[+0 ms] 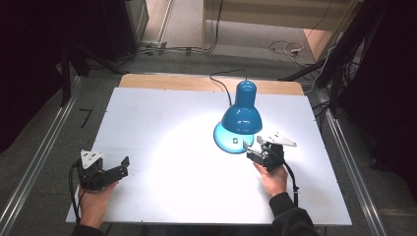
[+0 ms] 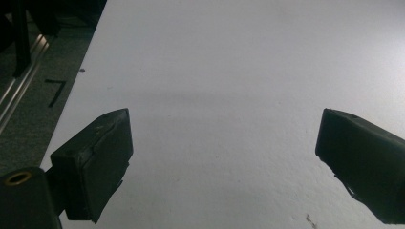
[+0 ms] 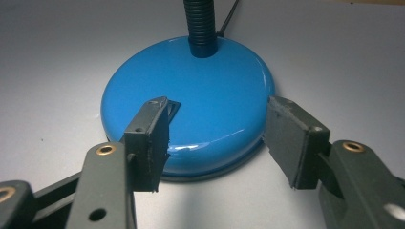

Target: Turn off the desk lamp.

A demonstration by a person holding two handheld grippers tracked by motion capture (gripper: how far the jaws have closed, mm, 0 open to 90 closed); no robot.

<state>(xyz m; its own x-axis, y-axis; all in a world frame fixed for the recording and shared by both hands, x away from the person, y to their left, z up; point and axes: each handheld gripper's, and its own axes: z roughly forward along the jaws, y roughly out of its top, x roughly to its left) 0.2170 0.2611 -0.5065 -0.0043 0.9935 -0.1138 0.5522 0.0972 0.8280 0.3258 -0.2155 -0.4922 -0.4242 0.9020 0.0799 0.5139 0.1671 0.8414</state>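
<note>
A blue desk lamp stands lit at the right middle of the white table [image 1: 162, 113], its shade [image 1: 242, 115] bent down over its round base [image 1: 228, 140]. My right gripper [image 1: 253, 147] is at the base's near right edge. In the right gripper view its jaws [image 3: 217, 138] stand apart over the front rim of the base [image 3: 200, 90], one finger [image 3: 150, 138] above the top and the other beside the edge, with no pad pressing. The black gooseneck [image 3: 200, 24] rises behind. My left gripper [image 1: 123, 166] rests open near the table's front left, with bare table between its jaws [image 2: 224, 162].
The lamp's black cord [image 1: 221, 83] runs off the far edge of the table. A pool of light lies on the table left of the lamp. Metal rails [image 1: 34, 162] flank the table, with a floor mark "7" [image 2: 55, 90] at the left.
</note>
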